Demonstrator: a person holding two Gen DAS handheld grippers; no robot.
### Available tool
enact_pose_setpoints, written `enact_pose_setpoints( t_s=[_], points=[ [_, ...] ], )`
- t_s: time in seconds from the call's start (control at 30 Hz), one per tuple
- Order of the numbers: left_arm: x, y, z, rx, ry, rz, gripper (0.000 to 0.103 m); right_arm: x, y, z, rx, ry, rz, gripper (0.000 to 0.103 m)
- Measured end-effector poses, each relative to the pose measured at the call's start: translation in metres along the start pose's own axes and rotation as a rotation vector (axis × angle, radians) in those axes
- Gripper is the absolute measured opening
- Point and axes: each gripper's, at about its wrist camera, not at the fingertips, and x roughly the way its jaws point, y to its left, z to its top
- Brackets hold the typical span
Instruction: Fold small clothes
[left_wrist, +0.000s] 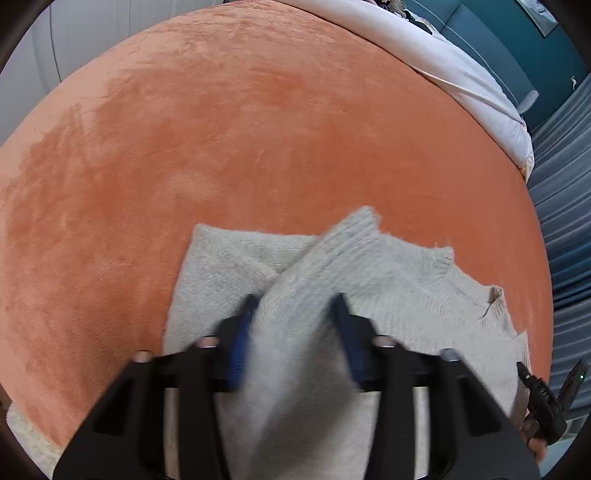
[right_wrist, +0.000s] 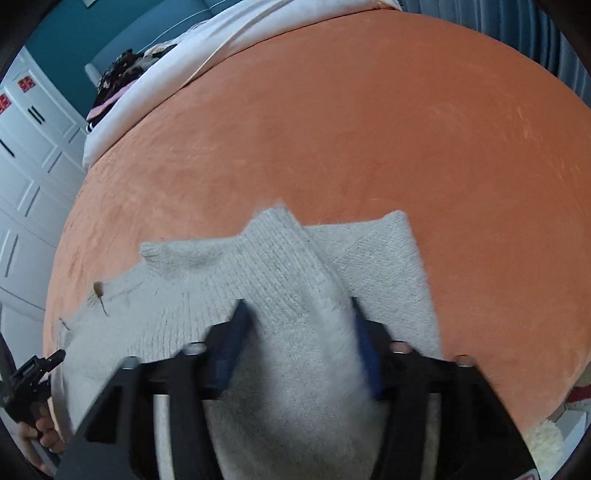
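A pale grey knit sweater lies on the orange bedspread, its collar toward the right in the left wrist view. My left gripper is shut on a sleeve-like strip of the knit that runs up between the blue pads. In the right wrist view the same sweater spreads left, collar at far left. My right gripper is shut on another bunched strip of the knit, which fills the gap between its pads. What lies under each gripper is hidden.
White bedding borders the orange bedspread at the far side. Dark clothes are heaped on it. White cabinet doors stand left. The other gripper and a hand show at each view's lower edge.
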Motion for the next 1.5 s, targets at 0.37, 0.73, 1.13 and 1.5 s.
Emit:
enact_pose_setpoints(
  t_s=[0.37, 0.73, 1.13, 1.5],
  points=[
    [0.015, 0.027, 0.015, -0.012, -0.008, 0.067, 0.007, 0.007, -0.062, 0.011, 0.105, -0.046, -0.059, 0.006],
    [-0.026, -0.002, -0.004, 0.058, -0.116, 0.115, 0.027, -0.044, -0.014, -0.008, 0.147, -0.183, -0.078, 0.024],
    [-0.027, -0.033, -0.085, 0.175, -0.074, 0.108, 0.044, -0.003, 0.151, -0.118, -0.308, 0.127, 0.292, 0.009],
    [-0.056, 0.042, -0.088, 0.089, -0.086, 0.092, 0.003, -0.072, -0.039, -0.091, 0.014, 0.022, -0.02, 0.014]
  ],
)
